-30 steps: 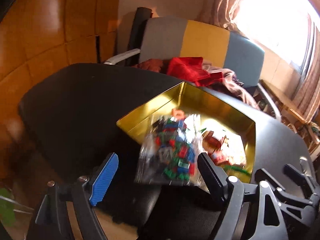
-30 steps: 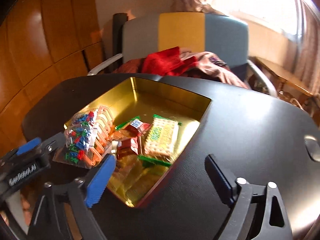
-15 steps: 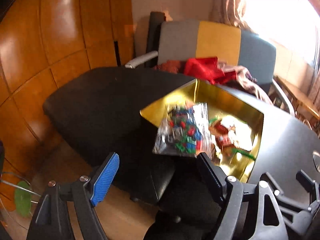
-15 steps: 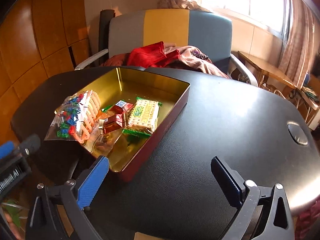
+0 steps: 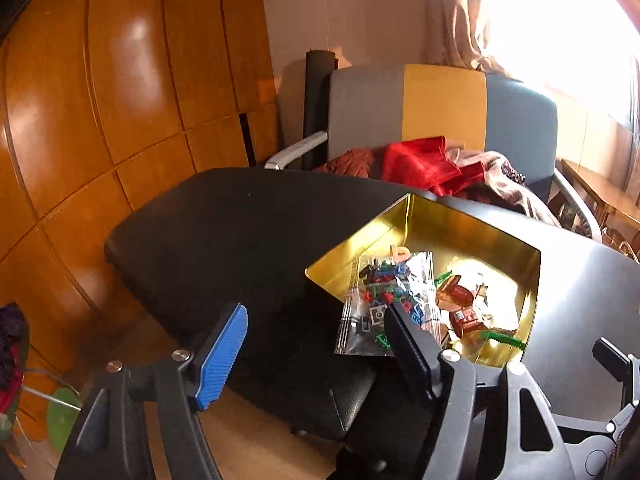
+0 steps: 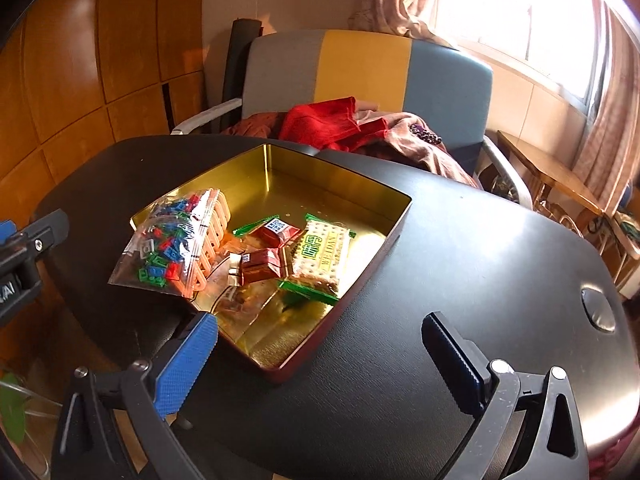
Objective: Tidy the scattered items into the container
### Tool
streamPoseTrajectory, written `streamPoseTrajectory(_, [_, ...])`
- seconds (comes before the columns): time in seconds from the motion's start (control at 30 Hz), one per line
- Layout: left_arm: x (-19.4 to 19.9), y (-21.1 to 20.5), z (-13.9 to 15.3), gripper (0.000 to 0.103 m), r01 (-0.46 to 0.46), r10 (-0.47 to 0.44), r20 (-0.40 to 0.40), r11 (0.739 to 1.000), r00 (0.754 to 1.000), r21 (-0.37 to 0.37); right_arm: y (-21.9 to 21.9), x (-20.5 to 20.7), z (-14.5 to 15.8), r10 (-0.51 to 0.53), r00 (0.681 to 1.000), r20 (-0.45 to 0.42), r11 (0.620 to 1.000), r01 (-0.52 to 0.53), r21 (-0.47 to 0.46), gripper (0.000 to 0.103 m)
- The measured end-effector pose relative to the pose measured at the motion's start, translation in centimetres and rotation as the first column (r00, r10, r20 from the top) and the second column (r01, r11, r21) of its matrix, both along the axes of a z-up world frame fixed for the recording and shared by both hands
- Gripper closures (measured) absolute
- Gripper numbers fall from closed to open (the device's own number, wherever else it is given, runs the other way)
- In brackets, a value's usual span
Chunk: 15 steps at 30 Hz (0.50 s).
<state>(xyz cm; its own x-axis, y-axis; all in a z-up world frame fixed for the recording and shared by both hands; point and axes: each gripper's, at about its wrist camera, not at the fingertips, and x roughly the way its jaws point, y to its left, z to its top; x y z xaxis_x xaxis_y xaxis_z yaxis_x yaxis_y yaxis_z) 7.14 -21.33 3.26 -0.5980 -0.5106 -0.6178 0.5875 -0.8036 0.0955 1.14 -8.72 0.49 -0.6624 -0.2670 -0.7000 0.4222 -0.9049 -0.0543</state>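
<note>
An open gold tin (image 6: 340,172) sits on the black table (image 6: 460,240). A clear bag of small coloured bricks (image 6: 168,244) lies over the tin's near left corner, resting on an orange plastic rack (image 6: 212,236). Inside the tin are two red-brown chocolate packets (image 6: 276,232) and a cracker packet (image 6: 320,256). My left gripper (image 5: 316,352) hangs back from the bag (image 5: 384,304) near the table's edge; its jaws are closing with nothing between them. My right gripper (image 6: 320,360) stands wide open over the table in front of the tin, holding nothing.
A grey, yellow and blue chair (image 6: 360,68) heaped with red and brown cloth (image 6: 320,124) stands behind the table. Wooden wall panels (image 5: 120,80) run along the left. A round cap (image 6: 598,312) is set into the table at the right. A bright window (image 6: 520,8) lies beyond.
Both grippers have drawn back and up from the tin. The bag stays draped over the tin's corner. The left jaws have narrowed a little.
</note>
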Motion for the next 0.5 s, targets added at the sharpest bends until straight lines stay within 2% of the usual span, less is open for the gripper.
streamPoseTrajectory(0.2, [-0.8, -0.1, -1.6, 0.030, 0.013, -0.015, 0.063, 0.999, 0.998, 0.037, -0.7, 0.0, -0.1, 0.012, 1.000, -0.002, 1.000, -0.012, 0.011, 0.000])
streamPoseTrajectory(0.3, [-0.7, 0.4, -2.0, 0.034, 0.023, -0.024, 0.061, 0.999, 0.998, 0.023, -0.9, 0.0, -0.2, 0.014, 1.000, -0.001, 1.000, -0.014, 0.016, 0.000])
streamPoseTrajectory(0.5, [-0.8, 0.9, -2.5, 0.037, 0.041, -0.044, 0.058, 0.998, 0.997, 0.054, -0.9, -0.1, -0.2, 0.004, 1.000, -0.004, 1.000, -0.004, 0.023, 0.000])
